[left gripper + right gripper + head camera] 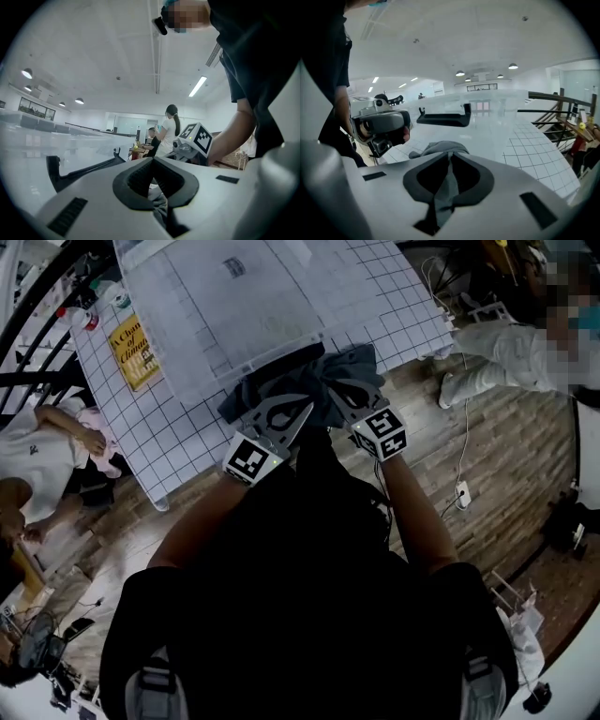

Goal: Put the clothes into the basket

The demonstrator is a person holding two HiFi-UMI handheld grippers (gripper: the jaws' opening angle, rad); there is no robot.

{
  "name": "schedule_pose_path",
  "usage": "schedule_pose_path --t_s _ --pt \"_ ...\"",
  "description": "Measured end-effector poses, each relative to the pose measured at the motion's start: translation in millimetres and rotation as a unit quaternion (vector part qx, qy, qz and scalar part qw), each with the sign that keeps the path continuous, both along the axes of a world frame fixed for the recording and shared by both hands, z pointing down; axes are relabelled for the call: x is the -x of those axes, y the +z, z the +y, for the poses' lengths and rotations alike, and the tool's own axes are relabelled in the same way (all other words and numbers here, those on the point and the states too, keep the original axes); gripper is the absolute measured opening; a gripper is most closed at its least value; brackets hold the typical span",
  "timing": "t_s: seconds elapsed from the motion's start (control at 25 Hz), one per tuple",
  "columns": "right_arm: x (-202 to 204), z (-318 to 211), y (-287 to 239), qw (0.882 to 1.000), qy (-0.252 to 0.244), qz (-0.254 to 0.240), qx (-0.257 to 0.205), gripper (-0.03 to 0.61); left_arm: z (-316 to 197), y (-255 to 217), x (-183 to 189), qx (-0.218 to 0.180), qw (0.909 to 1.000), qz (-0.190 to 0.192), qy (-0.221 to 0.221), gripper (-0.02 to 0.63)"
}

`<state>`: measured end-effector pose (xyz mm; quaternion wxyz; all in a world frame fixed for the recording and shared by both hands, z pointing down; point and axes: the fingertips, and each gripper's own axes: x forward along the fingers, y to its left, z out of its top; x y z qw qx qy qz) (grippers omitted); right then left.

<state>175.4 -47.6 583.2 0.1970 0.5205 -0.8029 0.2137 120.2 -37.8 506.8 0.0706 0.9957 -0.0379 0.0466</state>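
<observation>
Folds of one grey garment (281, 390) are clenched in the left gripper (154, 183) and right gripper (449, 179), side by side, probably to carry it spread out. It hangs at the near rim of the clear basket (216, 324) on the gridded table (178, 451), seemingly not yet inside.

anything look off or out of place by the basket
Nothing spilled or damaged. The grey garment is bunched outside the clear basket, against its near rim, with the left gripper and right gripper both shut on it.
</observation>
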Motion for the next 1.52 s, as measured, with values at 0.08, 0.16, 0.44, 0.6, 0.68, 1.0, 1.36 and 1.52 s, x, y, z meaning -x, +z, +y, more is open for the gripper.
schedule_pose_path --t_s 0.08,0.16,0.44,0.6,0.68,1.0,1.36,1.52 --pt "-5 -9 19 1.000 -0.017 0.008 0.020 0.047 -4 9 -4 -0.001 1.0000 -0.004 -0.005 0.003" --pt "-9 -19 38 0.998 -0.039 0.021 0.040 0.117 -9 18 -8 -0.001 0.9999 -0.003 -0.011 0.003" --pt "-15 -32 93 0.987 -0.099 0.021 0.121 0.268 -15 37 -9 0.004 0.9991 -0.016 -0.040 0.003" --pt "-7 -36 117 0.977 -0.134 0.022 0.165 0.364 -18 45 -8 0.006 0.9985 -0.021 -0.050 0.003" --pt "-1 -40 126 0.972 -0.148 0.021 0.179 0.416 -20 49 -7 0.008 0.9983 -0.021 -0.054 0.003" --pt "22 -48 164 0.946 -0.210 0.060 0.238 0.503 -30 66 -1 0.021 0.9962 -0.032 -0.078 0.003" --pt "33 -50 196 0.939 -0.208 0.078 0.264 0.502 -38 84 4 0.028 0.9939 -0.048 -0.095 0.003" --pt "27 -50 204 0.942 -0.189 0.101 0.259 0.502 -41 87 6 0.034 0.9928 -0.048 -0.104 0.003"
